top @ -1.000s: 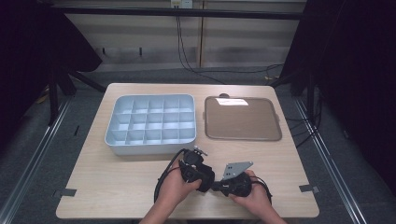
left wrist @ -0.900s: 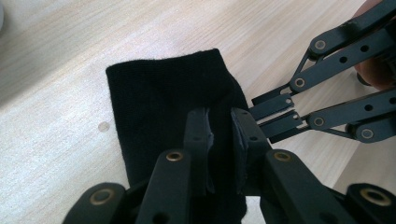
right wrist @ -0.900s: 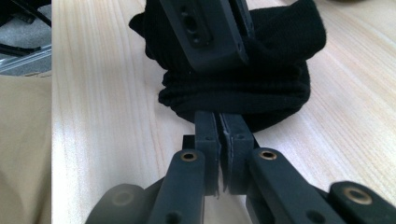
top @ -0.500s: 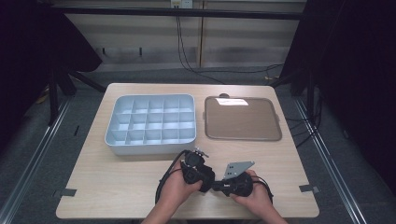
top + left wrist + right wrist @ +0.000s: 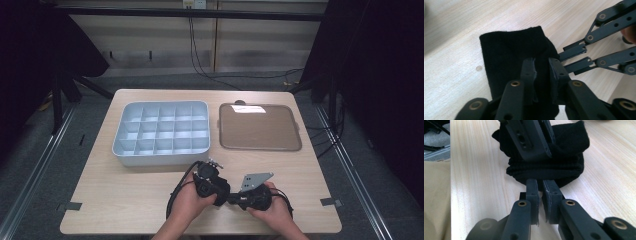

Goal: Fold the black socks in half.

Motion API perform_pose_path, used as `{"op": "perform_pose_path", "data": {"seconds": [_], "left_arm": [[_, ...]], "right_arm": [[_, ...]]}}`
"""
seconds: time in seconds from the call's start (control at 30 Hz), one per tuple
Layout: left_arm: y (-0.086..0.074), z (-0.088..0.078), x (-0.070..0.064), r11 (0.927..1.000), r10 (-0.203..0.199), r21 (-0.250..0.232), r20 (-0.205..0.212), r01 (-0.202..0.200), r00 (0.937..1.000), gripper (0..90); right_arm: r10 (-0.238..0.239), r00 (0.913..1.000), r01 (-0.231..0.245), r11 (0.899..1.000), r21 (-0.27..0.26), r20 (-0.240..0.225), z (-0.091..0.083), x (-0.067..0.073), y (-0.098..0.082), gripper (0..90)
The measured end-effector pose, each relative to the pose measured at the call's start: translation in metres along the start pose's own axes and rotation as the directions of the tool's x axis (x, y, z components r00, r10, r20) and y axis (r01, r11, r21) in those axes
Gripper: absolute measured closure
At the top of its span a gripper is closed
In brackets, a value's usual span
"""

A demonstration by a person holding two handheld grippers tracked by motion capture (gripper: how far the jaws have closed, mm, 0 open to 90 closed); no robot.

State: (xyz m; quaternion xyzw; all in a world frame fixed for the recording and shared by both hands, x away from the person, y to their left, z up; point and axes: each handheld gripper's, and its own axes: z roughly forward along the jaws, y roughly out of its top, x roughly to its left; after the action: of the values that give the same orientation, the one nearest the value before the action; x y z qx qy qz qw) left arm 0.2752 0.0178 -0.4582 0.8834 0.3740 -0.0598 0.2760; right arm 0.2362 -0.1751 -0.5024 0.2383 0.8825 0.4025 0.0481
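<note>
High view: fixed cam above person's side, facing fwd and down, taking in whole table (image 5: 125, 200) w/ floor beyond; left gripper view: cam riding the gripper, v. close, looking along its jaws at a black cloth (image 5: 509, 55) on the tabletop; right gripper view: same setup, opposite side; both close views share the cloth (image 5: 564, 152) and surrounding wood.

Lab-style recording bay: black curtains (image 5: 30, 55), floor rails (image 5: 37, 165), lone wooden table (image 5: 125, 190).
</note>
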Motion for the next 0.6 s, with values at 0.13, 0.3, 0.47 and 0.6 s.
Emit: {"op": "perform_pose_path", "data": {"seconds": [0.13,0.3,0.47,0.6], "left_arm": [[0.000,-0.002,0.001,0.9999,-0.012,-0.003,0.016,0.012,0.9998,71.7],[0.001,-0.004,0.001,0.9998,-0.021,-0.004,0.035,0.021,0.9992,67.7],[0.003,-0.009,0.003,0.9997,-0.024,0.000,0.046,0.025,0.9986,65.7],[0.003,-0.011,0.003,0.9996,-0.028,-0.003,0.051,0.028,0.9983,64.8]], "right_arm": [[-0.002,1.0000,0.002,1.000,-0.001,0.000,0.000,0.000,0.000,83.4],[0.001,1.0000,-0.001,1.000,-0.001,-0.001,0.000,0.000,0.000,83.4],[-0.003,1.0000,0.003,1.000,-0.002,-0.001,0.000,-0.001,0.000,83.4],[-0.002,1.0000,0.002,1.000,0.000,-0.004,0.000,0.000,0.000,83.4]]}}
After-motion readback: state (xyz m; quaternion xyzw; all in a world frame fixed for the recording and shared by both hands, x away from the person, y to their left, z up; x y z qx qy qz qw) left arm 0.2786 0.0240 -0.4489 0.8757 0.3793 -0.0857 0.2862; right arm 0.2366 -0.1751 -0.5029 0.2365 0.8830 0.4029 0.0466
